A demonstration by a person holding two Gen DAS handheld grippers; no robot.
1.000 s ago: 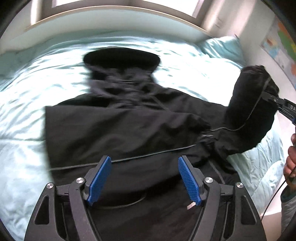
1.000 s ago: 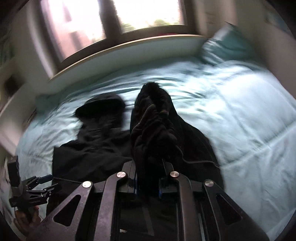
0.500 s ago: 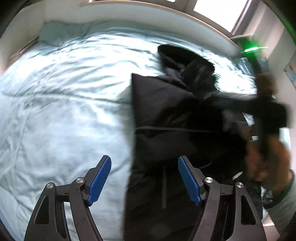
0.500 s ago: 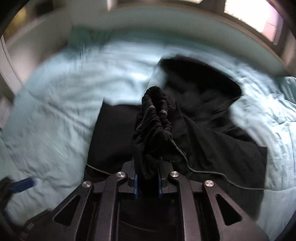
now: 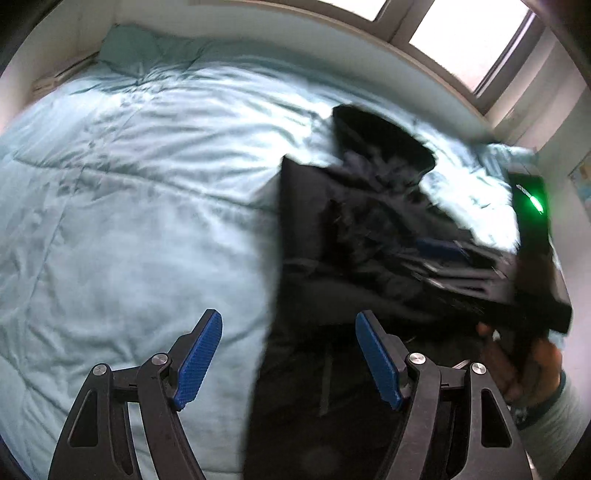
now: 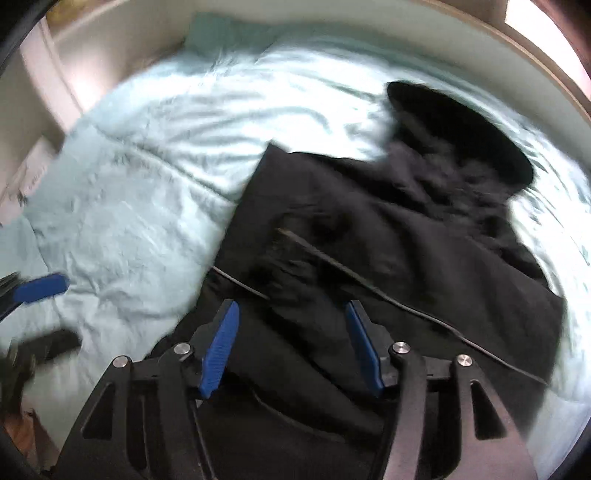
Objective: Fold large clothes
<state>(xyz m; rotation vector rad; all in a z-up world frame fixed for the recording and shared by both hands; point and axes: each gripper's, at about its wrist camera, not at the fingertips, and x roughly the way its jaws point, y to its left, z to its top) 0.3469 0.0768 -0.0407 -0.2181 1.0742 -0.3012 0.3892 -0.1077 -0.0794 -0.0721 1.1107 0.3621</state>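
The right gripper (image 6: 291, 343) is closest in its own view. Its blue pads (image 6: 219, 349) have just been opening, and now they stand apart. They press on nothing. The bunched sleeve (image 6: 291, 258) of the black hooded jacket (image 6: 424, 258) lies just past them, on top of the jacket.

The left gripper (image 5: 288, 362) is wide open too, and holds nothing. It hangs over the left edge of the jacket (image 5: 314, 295), with one pad above the light blue blanket (image 5: 129, 221).

The jacket lies spread on the blanket (image 6: 129, 192). A thin cord (image 6: 406, 306) runs across it. Its hood (image 6: 461, 129) is at the far end, toward the window (image 5: 469, 33).

At the right of the left view, a hand (image 5: 517, 362) holds the right gripper's handle, and a green light (image 5: 533, 201) glows on it.

No words can be read anywhere. No boxes or baskets show.
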